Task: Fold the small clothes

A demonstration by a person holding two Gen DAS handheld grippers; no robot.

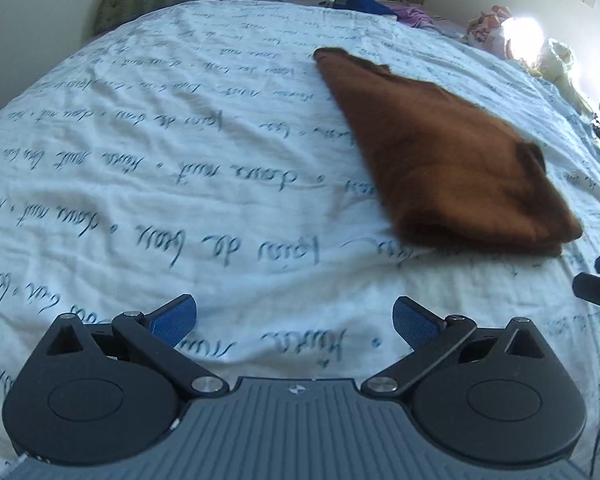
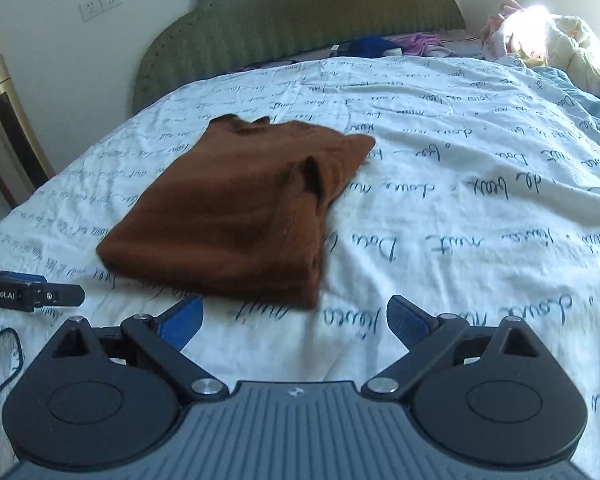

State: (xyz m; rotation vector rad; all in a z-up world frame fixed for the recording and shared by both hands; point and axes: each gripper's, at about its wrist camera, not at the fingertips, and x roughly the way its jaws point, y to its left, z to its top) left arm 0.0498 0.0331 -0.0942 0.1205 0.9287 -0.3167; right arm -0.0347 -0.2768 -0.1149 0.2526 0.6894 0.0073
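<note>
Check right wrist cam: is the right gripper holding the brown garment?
No. The right gripper is open and empty, and the folded brown garment lies free on the bedsheet.

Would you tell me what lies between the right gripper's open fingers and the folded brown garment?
Only bare printed bedsheet separates the right gripper from the brown garment, as the right wrist view shows.

White script-printed bedspread (image 2: pixel 440 216), folded brown garment (image 2: pixel 236 216) flat on it — possibly more clothes (image 2: pixel 380 45) by headboard (image 2: pixel 300 12)

Brown garment (image 2: pixel 228 208), white bedspread (image 2: pixel 460 240) with blue script, green ribbed headboard (image 2: pixel 300 12)
</note>
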